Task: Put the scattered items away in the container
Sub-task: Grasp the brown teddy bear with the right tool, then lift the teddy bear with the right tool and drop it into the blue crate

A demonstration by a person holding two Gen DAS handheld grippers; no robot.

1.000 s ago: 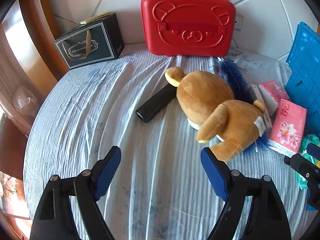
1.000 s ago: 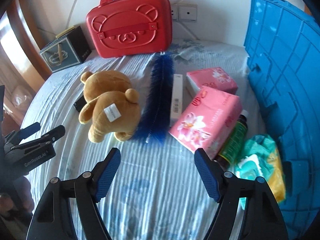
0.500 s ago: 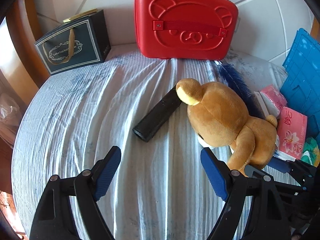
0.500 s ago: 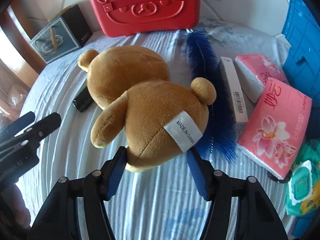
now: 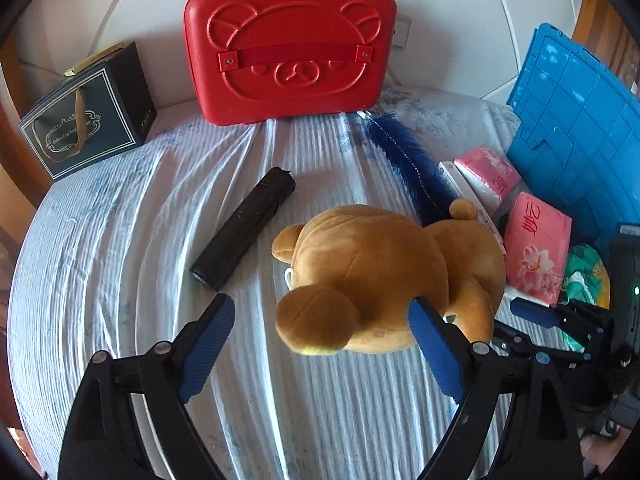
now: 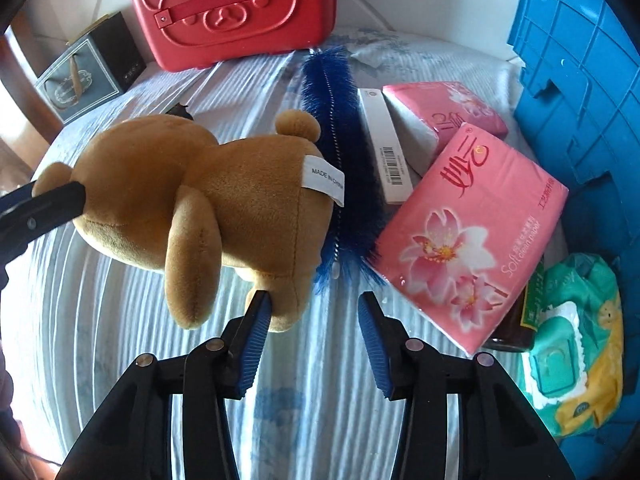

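A brown teddy bear (image 5: 380,272) lies on the striped bedsheet (image 5: 120,280), its head between the jaws of my left gripper (image 5: 322,340). Those jaws are opening; the right pad is at the head and the left pad is well clear. My right gripper (image 6: 314,332) is at the bear's (image 6: 208,200) rear. Its jaws are closing with one foot just inside the left pad, and the right pad touches nothing. The blue crate (image 6: 580,80) stands at the right. Pink tissue packs (image 6: 468,232), a blue feather brush (image 6: 332,120) and a white slim box (image 6: 386,148) lie beside it.
A black tube (image 5: 244,228) lies left of the bear. A red bear-face case (image 5: 288,52) and a dark gift box (image 5: 88,116) stand against the back wall. A green wipes pack (image 6: 572,344) and a dark bottle (image 6: 520,320) sit by the crate.
The bear has come off the black tube toward the grippers. My right gripper dropped to the bear's rear and its jaws narrowed. My left gripper swung over the bear's head.
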